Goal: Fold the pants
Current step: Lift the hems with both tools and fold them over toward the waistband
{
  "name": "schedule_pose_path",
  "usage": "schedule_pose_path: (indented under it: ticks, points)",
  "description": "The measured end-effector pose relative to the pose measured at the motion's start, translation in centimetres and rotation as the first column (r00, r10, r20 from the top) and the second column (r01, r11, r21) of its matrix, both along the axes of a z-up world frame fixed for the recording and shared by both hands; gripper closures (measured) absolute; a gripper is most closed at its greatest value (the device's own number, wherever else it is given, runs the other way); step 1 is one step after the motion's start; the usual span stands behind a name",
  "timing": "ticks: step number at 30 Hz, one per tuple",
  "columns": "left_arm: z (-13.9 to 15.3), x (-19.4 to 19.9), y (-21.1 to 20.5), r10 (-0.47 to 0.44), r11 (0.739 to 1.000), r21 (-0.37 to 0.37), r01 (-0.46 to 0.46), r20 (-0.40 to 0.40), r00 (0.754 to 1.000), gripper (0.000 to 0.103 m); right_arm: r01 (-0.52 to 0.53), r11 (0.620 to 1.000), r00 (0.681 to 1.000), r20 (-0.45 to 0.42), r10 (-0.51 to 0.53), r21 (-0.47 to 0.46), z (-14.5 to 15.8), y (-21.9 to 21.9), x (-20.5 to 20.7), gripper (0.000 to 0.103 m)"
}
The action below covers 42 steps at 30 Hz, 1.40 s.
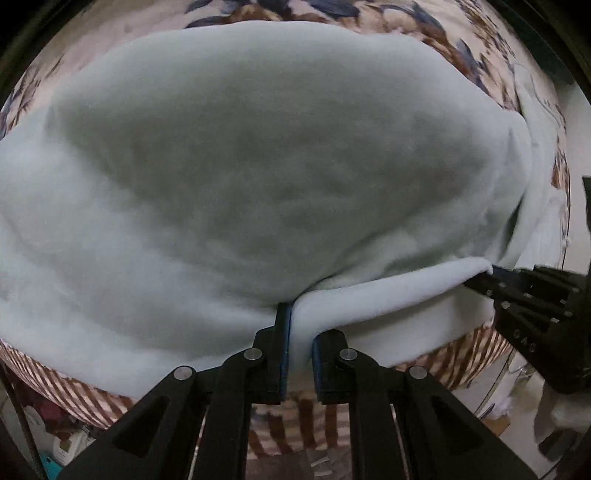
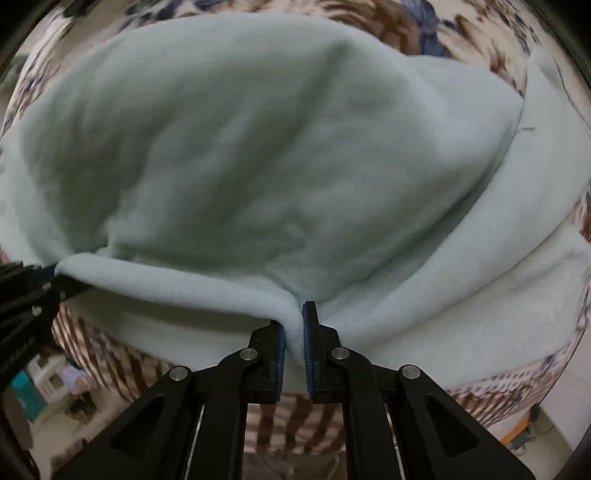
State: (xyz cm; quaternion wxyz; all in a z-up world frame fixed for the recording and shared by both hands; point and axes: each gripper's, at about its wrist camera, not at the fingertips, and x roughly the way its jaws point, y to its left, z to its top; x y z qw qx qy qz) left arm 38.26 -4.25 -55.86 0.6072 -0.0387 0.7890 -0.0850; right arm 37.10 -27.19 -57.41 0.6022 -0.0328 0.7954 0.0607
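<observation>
Black linkage arms of the left gripper (image 1: 300, 343) fill the bottom of its own view; its blue-padded jaws are clamped on a pinch of the pale mint fleece pants (image 1: 258, 166), the hem edge squeezed between the pads. Right gripper (image 2: 294, 339) reads the same in its view: jaws closed on a fold of the same hem, cloth bulging up between the pads.

Between the two grips the hem runs as a rolled edge (slack, sagging slightly mid-span). Each gripper shows at the edge of the other's view: the right one at the far right of the left view (image 1: 495, 275), the left one at the far left of the right view (image 2: 51, 271), both biting that same edge.

Beyond the tongs the pants spread out broad and smooth over a floral bedspread (image 1: 424, 22), brown and navy on cream. A second layer of the fleece (image 2: 535, 155) trails off to the right, under the top layer. Bedspread's near border is striped brown (image 2: 110, 354) and hangs below the held hem.
</observation>
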Motion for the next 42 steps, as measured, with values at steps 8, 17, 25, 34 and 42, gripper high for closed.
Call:
schedule_pose_path:
  ticks: [8,17,25,34,42]
  points:
    - [2.9,1.8,-0.2,0.040,0.999,0.022,-0.041,0.024,0.999,0.086,0.015,1.000,1.000,-0.026,-0.014,0.017,1.6,0.2,0.1,0.075]
    - [7.8,2.0,2.8,0.096,0.993,0.058,-0.103,0.119,0.988,0.004,0.173,0.981,0.985,-0.005,-0.174,0.091,8.1,-3.2,0.4,0.016]
    - [6.6,1.4,9.3,0.235,0.941,0.205,-0.269,0.175,0.956,0.004,0.273,0.953,0.954,0.166,-0.251,-0.128,9.8,-9.2,6.2,0.016]
    - [4.9,3.4,12.6,0.333,0.887,0.262,-0.381,0.210,0.919,0.004,0.369,0.889,0.919,0.248,-0.306,-0.270,4.2,-15.3,14.2,0.016]
    - [4.6,2.9,11.7,0.305,0.899,0.266,-0.347,0.186,0.934,0.004,0.509,0.809,0.859,0.226,-0.459,-0.295,0.3,-18.5,14.9,0.084]
